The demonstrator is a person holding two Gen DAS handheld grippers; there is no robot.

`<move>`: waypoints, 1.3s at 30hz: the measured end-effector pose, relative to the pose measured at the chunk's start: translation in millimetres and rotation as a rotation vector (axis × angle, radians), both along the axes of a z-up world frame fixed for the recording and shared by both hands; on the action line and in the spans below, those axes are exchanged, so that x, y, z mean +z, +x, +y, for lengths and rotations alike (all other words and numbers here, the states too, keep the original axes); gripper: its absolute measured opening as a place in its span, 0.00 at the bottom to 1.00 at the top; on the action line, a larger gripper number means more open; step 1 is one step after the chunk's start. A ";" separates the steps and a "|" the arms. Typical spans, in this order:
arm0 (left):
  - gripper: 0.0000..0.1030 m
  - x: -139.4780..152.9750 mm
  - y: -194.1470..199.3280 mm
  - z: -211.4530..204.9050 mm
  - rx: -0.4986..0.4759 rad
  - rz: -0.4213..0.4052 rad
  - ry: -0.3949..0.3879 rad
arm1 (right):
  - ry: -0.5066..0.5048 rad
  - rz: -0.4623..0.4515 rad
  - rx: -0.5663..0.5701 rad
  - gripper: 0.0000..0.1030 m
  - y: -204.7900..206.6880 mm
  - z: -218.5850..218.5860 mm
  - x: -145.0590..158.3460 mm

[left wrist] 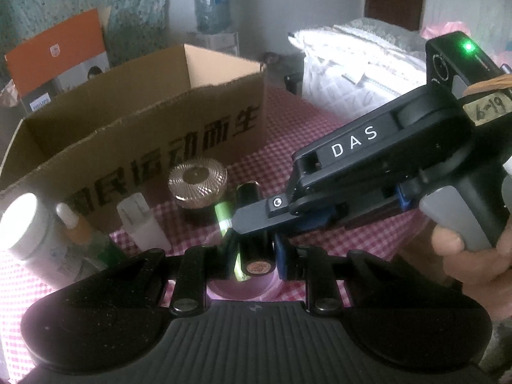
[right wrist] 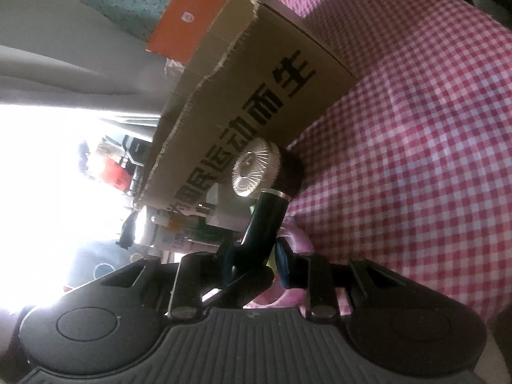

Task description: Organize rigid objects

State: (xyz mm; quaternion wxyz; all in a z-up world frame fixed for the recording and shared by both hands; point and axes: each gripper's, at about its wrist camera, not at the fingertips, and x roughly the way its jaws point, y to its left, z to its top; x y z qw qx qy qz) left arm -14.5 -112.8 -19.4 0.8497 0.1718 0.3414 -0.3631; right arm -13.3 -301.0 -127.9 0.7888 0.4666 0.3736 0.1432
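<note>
Black tube (left wrist: 252, 224) is being gripped near its rose-gold end by the left claw (left wrist: 256, 256), clamped on it, above a pink object (left wrist: 240, 288) w/ a green stick (left wrist: 224, 216) just beside. Right claw (right wrist: 256, 256) is being closed on the same tube (right wrist: 265, 220) from the side; its fingers (left wrist: 252, 220) are seen crossing the tube's mid part. Right hand (left wrist: 473, 256) is being wrapped round the handle. Tube is being held over the checked table (left wrist: 288, 166), near the jar w/ a ribbed metallic lid (left wrist: 197, 180). Cardboard box (left wrist: 134, 121) is standing behind, open-topped. White bottles (left wrist: 140, 224) are being left standing at left.
</note>
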 end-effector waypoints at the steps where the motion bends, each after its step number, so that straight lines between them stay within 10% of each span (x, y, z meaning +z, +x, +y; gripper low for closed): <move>1: 0.22 3.0 -0.5 0.1 0.001 -0.006 -0.005 | -0.001 -0.008 -0.001 0.29 -2.6 -0.4 3.7; 12: 0.22 69.8 0.1 12.7 0.076 -0.198 -0.094 | -0.061 -0.204 0.044 0.29 3.9 0.6 91.8; 20: 0.22 102.5 69.1 30.7 0.236 -0.189 -0.144 | -0.119 -0.281 0.193 0.29 84.9 20.1 147.4; 39: 0.23 44.7 224.0 60.1 0.529 0.133 0.069 | -0.057 0.161 0.478 0.28 296.9 81.9 59.0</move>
